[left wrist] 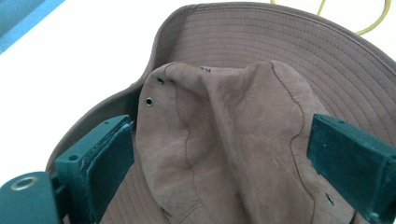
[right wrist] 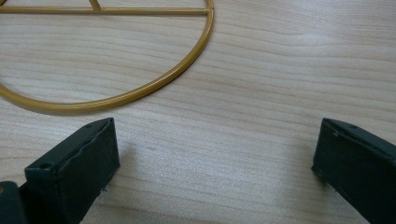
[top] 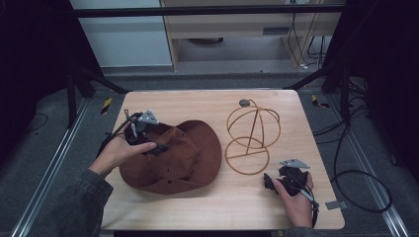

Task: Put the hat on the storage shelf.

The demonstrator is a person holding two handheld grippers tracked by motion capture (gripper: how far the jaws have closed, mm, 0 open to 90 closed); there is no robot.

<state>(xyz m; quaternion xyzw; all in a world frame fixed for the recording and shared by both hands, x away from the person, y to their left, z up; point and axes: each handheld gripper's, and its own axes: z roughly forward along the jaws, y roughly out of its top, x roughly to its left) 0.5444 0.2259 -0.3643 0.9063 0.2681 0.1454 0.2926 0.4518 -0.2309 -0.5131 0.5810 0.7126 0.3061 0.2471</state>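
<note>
A brown wide-brimmed hat [top: 185,160] lies on the left half of the wooden table [top: 222,207]. My left gripper [top: 157,147] reaches over it from the left. In the left gripper view this gripper [left wrist: 219,140] is open, its jaws straddling the creased crown [left wrist: 233,177], with the stitched brim [left wrist: 280,42] beyond. A gold wire hat stand [top: 252,133] stands right of the hat, a sphere frame on a ring base. My right gripper [top: 268,181] rests low near the table's front right, open with nothing between its jaws [right wrist: 217,135], just short of the ring base [right wrist: 154,86].
A small dark knob [top: 244,102] tops the stand. Black cables [top: 356,173] trail on the floor to the right of the table. Dark frame posts [top: 74,94] stand at the back corners. Bare wood [right wrist: 261,70] lies ahead of the right gripper.
</note>
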